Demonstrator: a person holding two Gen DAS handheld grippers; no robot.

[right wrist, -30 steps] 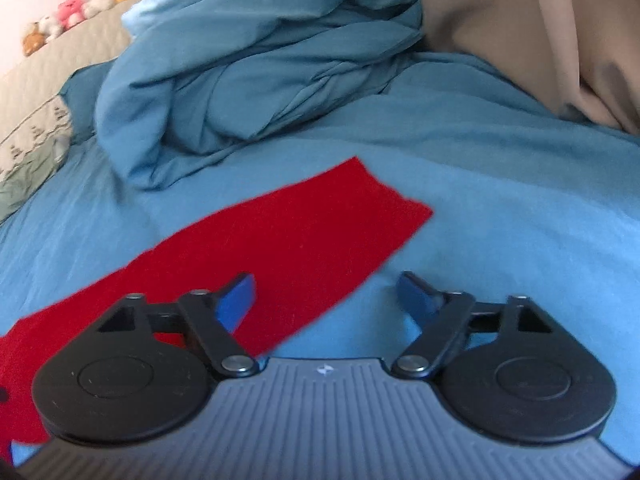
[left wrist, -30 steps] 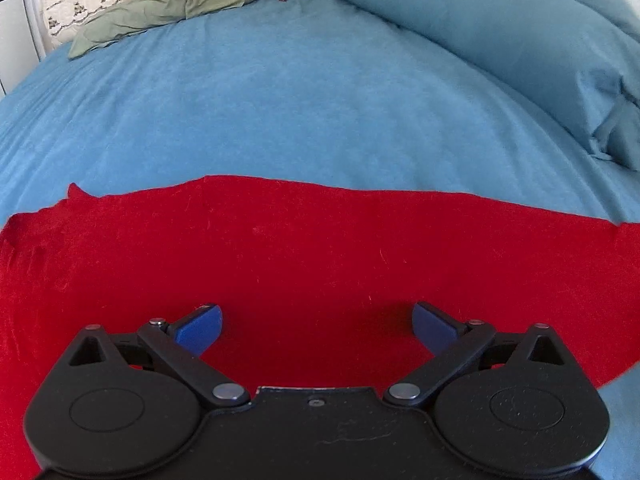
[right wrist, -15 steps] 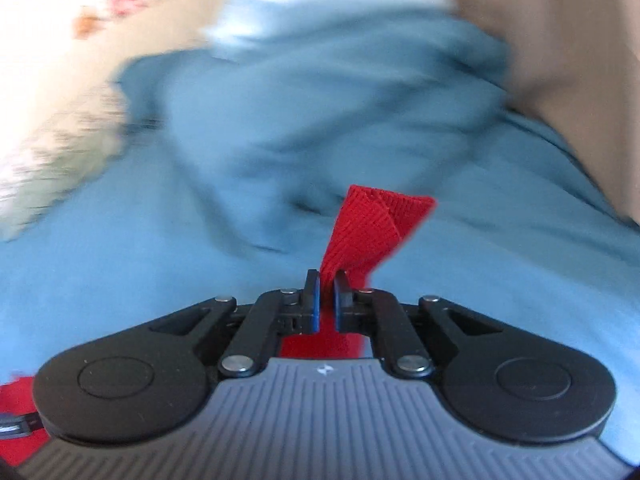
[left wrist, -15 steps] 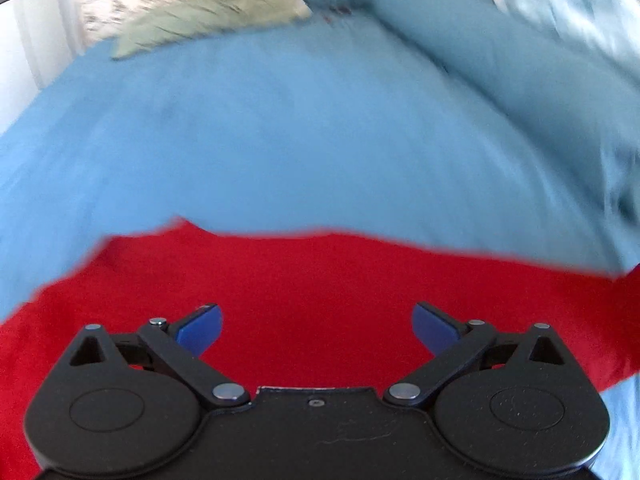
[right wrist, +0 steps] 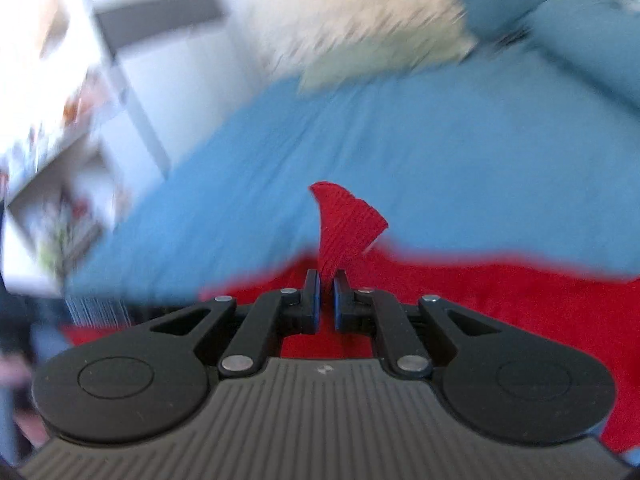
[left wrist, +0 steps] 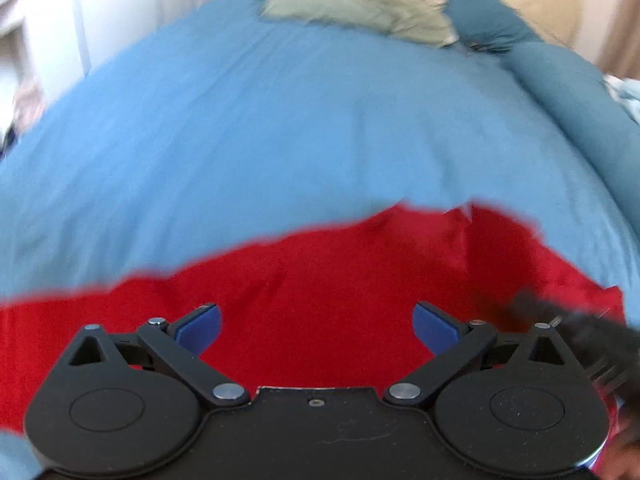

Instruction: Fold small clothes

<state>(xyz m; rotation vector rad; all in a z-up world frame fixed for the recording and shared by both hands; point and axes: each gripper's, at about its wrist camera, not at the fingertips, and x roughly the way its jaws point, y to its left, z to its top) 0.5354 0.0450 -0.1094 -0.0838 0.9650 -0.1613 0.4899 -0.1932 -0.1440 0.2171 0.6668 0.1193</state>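
Two grippers are seen above a bed covered by a blue sheet, on which a red cloth is spread. In the left wrist view, the left gripper is held over the cloth with its blue fingers spread wide and nothing between them. In the right wrist view, the right gripper is closed, and a corner of the red cloth is pinched between its fingers; the pinched corner is seen standing up above the fingertips, while the remainder of the cloth lies on the sheet below. A pale green pillow and a rolled blue duvet are seen at the far end of the bed. Both views are blurred.
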